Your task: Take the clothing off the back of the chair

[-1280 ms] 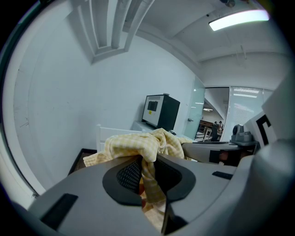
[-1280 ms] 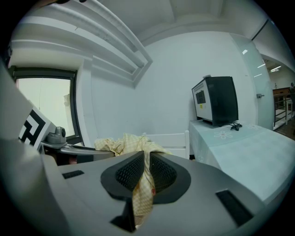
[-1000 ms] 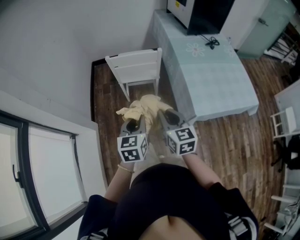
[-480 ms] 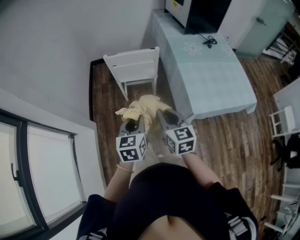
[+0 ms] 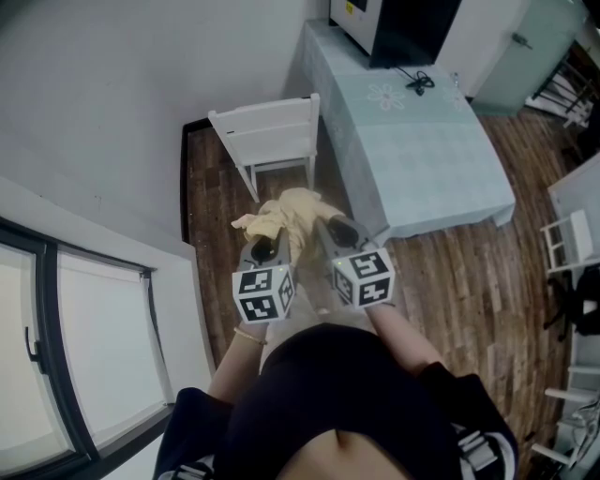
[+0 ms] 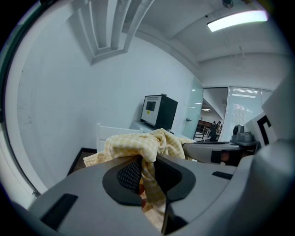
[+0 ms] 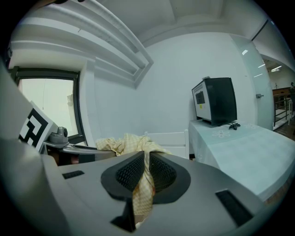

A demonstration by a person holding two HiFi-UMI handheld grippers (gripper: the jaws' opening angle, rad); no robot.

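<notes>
Hanging in the air in front of the person, the clothing [image 5: 281, 214] is a pale yellow checked garment, bunched up & held at two spots. It's off the chair [image 5: 272, 131] and nearer the person than the chair is.

The left gripper [image 5: 266, 239] has its jaws pinching a fold of the cloth. In the left gripper view the fabric [image 6: 138, 144] runs down btwn the two ribbed black pads, w/ the rest heaped above and beyond the left gripper [image 6: 146, 171].

The right gripper [image 5: 324, 232] does the same. In the right gripper view its jaws are nearly together w/ a thin strip of checked fabric [image 7: 140, 184] clamped btwn them, hanging below the right gripper [image 7: 145, 169].

Both grippers sit side by side, close together, marker cubes facing up toward the head cam, both tilted a bit downward.

The chair is white, slatted, against the wall, just beyond the garment. In the right gripper view it [image 7: 169, 137] shows behind the cloth.

To the chair's right is a bench [image 5: 427, 164] covered w/ a pale blue-green checked cloth. A black box-like unit [image 5: 403, 26] stands at its far end, w/ a small dark cable [image 5: 424, 85] lying beside it.

The floor [image 5: 469, 281] is dark wood planks. A dark-framed window [image 5: 75, 361] is at the person's left.
</notes>
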